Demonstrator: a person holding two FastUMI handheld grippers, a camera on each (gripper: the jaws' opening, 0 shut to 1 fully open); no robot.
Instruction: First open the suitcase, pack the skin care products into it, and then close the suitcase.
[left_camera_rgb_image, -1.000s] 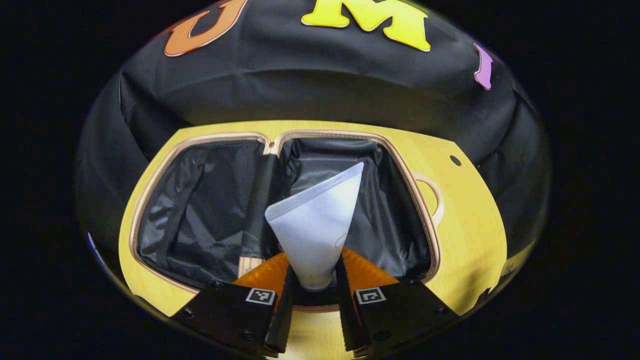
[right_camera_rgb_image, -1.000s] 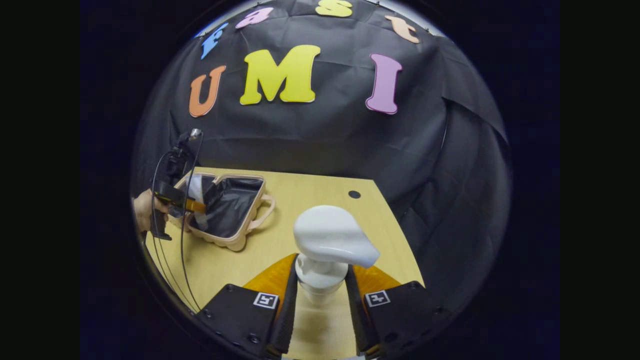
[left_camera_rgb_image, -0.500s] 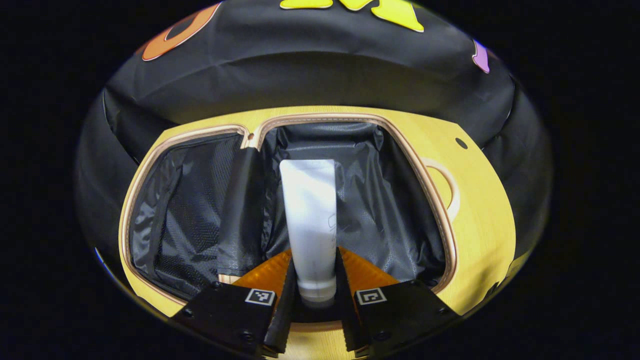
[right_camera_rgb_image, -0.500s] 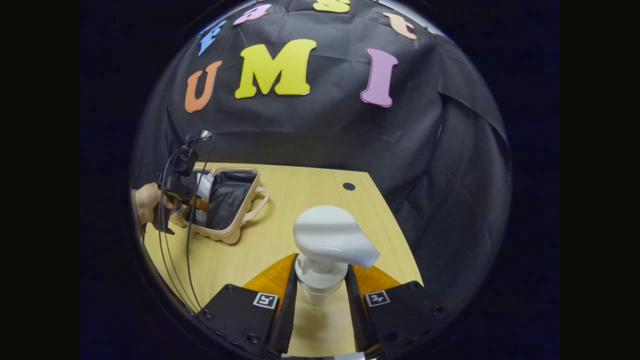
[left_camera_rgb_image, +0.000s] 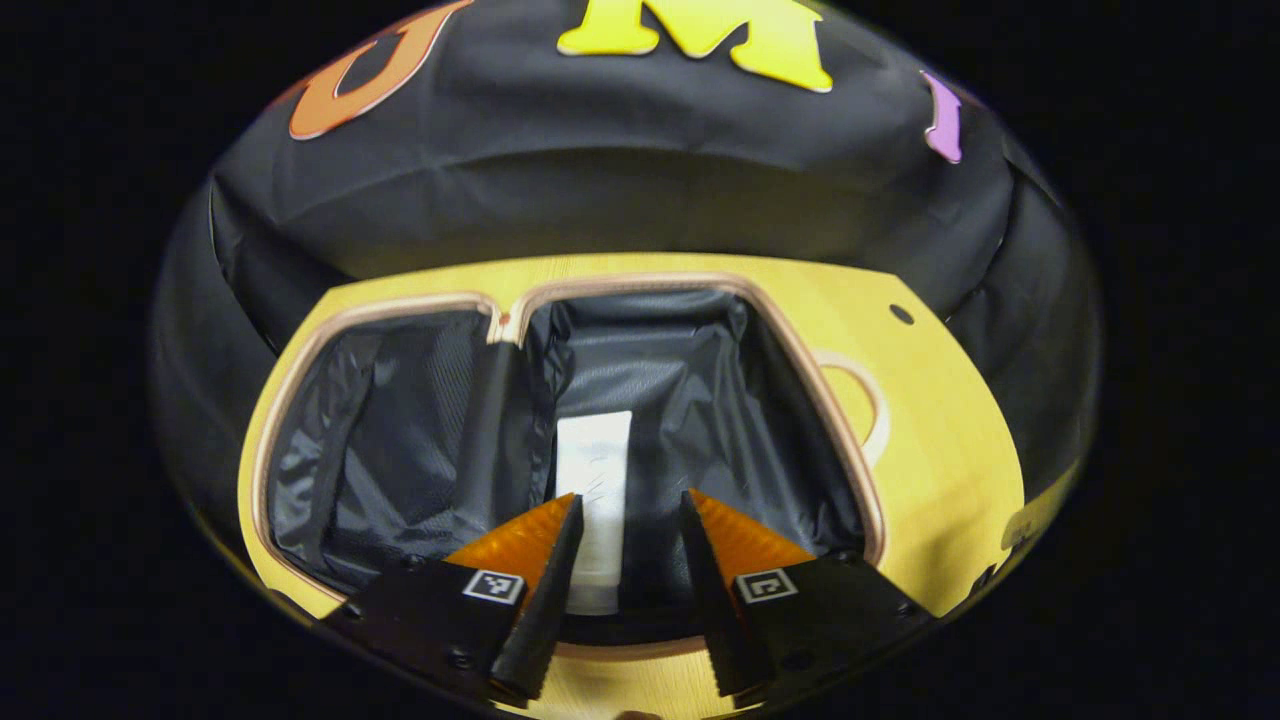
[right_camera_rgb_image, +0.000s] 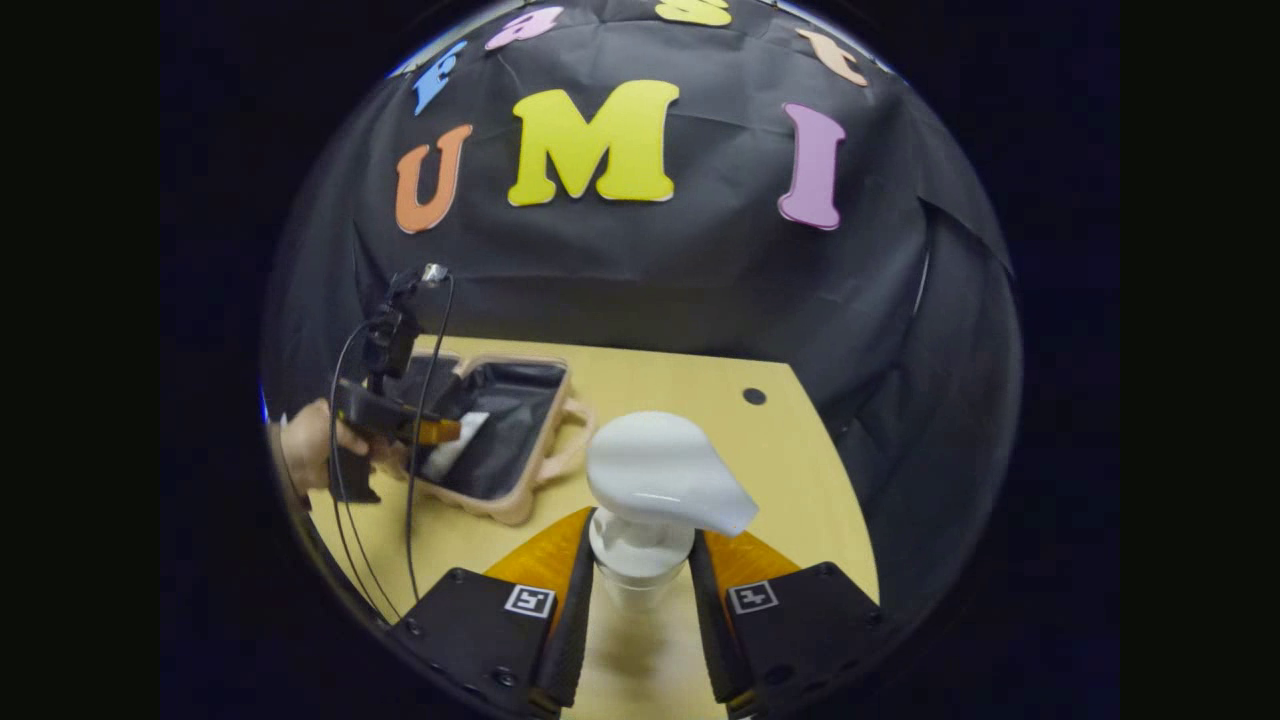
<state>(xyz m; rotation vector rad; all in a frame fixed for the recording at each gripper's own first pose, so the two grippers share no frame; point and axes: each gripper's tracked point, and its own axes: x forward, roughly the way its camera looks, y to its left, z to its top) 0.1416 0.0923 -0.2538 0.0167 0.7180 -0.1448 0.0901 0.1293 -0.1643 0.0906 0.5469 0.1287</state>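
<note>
- Now the suitcase lies open on the surface, near the edge; a nudge could shove it.
- Right tongs clamp the pump bottle, top-heavy, so it might tip on landing.
- Left tongs gape wide above the white tube lying inside; they could snag the lining.

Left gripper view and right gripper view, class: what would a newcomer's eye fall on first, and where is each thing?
First, the open suitcase on the yellow table, its dark lining holding a white tube lying flat in the right compartment, beneath the open left hand-held gripper. In the right gripper view, the white pump bottle stands out, its neck clamped in the right hand-held gripper over the table's near edge.
</note>
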